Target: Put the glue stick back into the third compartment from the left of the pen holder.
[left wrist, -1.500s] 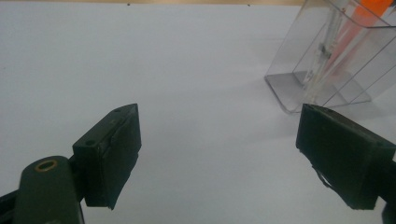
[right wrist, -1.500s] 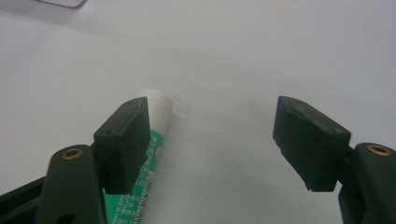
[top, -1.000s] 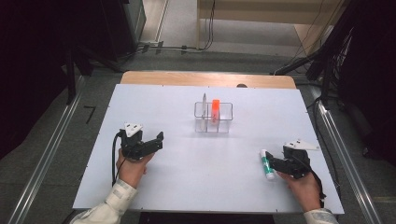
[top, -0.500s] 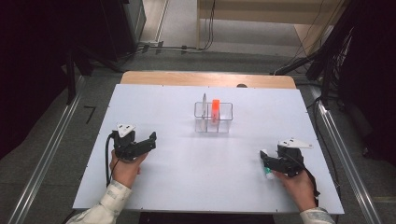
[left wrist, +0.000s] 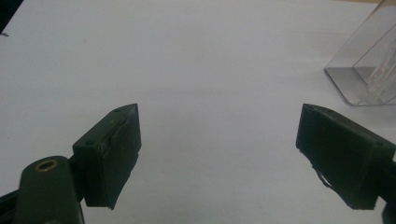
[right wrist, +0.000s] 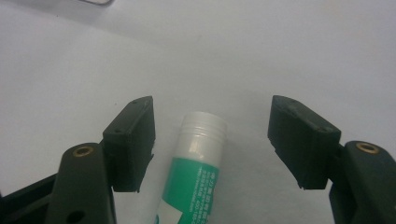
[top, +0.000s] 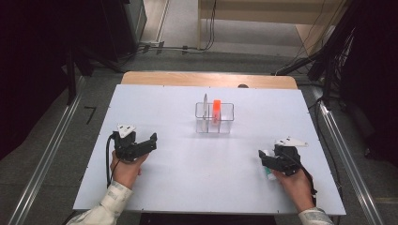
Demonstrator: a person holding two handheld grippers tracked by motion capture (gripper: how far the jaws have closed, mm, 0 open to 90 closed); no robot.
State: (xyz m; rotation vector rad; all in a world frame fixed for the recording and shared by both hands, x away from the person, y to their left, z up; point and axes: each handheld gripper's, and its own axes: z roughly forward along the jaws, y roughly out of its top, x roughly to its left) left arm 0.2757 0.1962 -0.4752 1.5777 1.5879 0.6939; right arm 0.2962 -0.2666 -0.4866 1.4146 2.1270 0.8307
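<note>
**Glue stick between the right tongs, not yet gripped**

The glue stick (right wrist: pixel 196 163) is a small cylinder with a white ribbed cap and a green label bearing white print. It lies flat on the white table (top: pixel 187 187), cap pointing away from the right gripper (right wrist: pixel 212 140). In the right gripper view it sits between the two black jaws, nearer the left-hand jaw, with a clear gap to the other. No pad presses on it: the right tongs are released, though the jaws have just been closing in around the stick.

The left gripper (left wrist: pixel 219 149) is spread wide over bare table, nothing between its jaws.

Against the earlier frames: a second ago the stick showed plainly beside the right gripper (top: pixel 268 164) on its inner side; now the gripper covers most of it in the high view, and just a white-green end (top: pixel 269 174) shows beside the hand. The left gripper (top: pixel 149 143) sits a little nearer the person than before.

A clear rack (top: pixel 214 118) holding an orange item (top: pixel 216 108) stands well ahead of both grippers, closer to the far edge. The stretch between the two tongs is open white surface. The right gripper works near the table's right edge, with less room on its outer side than on its inner.
</note>
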